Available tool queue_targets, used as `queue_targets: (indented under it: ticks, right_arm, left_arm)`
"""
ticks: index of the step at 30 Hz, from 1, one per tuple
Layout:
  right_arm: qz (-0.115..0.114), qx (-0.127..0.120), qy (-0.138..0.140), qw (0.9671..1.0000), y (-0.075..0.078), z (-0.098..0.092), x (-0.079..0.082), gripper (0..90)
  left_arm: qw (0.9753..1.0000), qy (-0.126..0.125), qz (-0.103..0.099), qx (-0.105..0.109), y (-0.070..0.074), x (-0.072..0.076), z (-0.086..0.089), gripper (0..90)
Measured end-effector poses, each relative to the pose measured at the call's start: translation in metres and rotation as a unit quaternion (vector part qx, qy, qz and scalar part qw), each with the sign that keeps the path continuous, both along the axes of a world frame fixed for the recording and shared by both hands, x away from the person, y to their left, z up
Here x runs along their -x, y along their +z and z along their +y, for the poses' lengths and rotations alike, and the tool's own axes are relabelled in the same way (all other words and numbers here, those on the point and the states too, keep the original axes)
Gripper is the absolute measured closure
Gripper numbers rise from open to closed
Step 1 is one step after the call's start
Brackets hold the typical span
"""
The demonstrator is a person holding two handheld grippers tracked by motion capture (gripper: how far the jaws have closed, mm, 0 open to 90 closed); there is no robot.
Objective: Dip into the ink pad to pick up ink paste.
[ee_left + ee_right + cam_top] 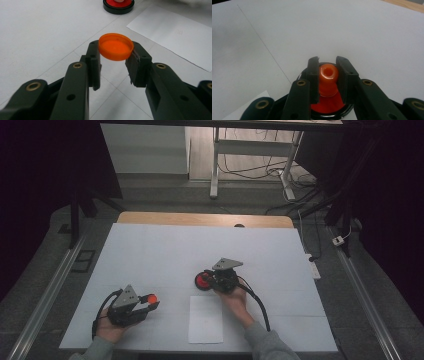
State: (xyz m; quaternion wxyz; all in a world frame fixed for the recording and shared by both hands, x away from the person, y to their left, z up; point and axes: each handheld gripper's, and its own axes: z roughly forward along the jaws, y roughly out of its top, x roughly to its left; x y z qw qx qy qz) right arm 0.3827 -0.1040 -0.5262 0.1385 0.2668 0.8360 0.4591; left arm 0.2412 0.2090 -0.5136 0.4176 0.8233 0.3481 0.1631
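Note:
My left gripper [113, 63] is shut on an orange round cap [115, 46], held by its rim above the white table; in the high view the cap [151, 298] glows at the tip of that gripper [150, 303] near the front left. My right gripper [327, 75] is shut on the orange neck [328, 78] of a red piece seated in a black round base [329, 110]. In the high view the red and black base [203, 280] lies mid-table, just left of the right gripper [212, 278]. The same base [118, 4] appears far off in the left gripper view.
A white sheet of paper [205, 319] lies near the front edge between the two hands, also seen as paper [175, 32] in the left gripper view. The white table cover [200, 250] ends at a wooden edge [205, 219] at the back. Cables trail on the floor beyond.

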Motion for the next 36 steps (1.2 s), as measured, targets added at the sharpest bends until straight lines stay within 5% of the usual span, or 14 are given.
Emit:
queue_targets:
  ticks: [4, 8, 36]
  right_arm:
    - [0.008, -0.007, -0.001, 0.9999, 0.001, -0.002, -0.002, 72.6]
    - [0.011, -0.047, -0.006, 0.9988, 0.008, -0.009, -0.002, 72.6]
    - [0.006, -0.066, 0.003, 0.9978, 0.027, -0.018, 0.004, 72.5]
  left_arm:
    - [1.0000, 0.000, -0.002, 0.001, 0.001, 0.000, 0.001, 65.3]
    - [1.0000, 0.000, -0.001, 0.001, 0.001, 0.000, 0.002, 65.3]
    - [1.0000, 0.005, 0.001, 0.005, -0.001, -0.002, 0.005, 65.2]
